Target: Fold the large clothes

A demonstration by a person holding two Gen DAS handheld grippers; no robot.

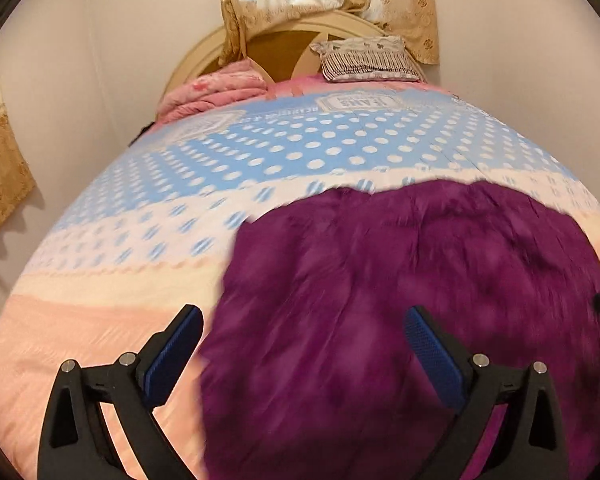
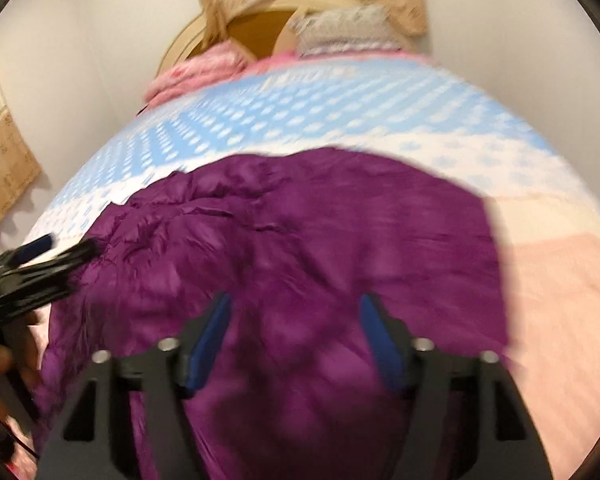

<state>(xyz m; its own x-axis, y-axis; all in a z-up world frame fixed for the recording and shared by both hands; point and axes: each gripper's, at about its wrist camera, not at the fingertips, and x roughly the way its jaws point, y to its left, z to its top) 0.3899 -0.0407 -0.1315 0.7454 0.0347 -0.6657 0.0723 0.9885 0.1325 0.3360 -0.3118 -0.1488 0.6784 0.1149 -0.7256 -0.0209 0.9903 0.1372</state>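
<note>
A large purple garment (image 1: 400,300) lies spread on the bed near its foot; it also fills the middle of the right wrist view (image 2: 300,260). My left gripper (image 1: 304,316) is open above the garment's left edge, one finger over the bedspread, one over the cloth. My right gripper (image 2: 294,304) is open above the garment's near middle and holds nothing. The left gripper also shows at the left edge of the right wrist view (image 2: 44,256), by the garment's crumpled left side. Both views are motion-blurred.
The bed (image 1: 148,240) has a blue dotted, white and pink bedspread. A folded pink blanket (image 1: 216,92) and a grey pillow (image 1: 368,58) lie at the headboard. Curtains (image 1: 328,0) hang behind. White walls stand on both sides.
</note>
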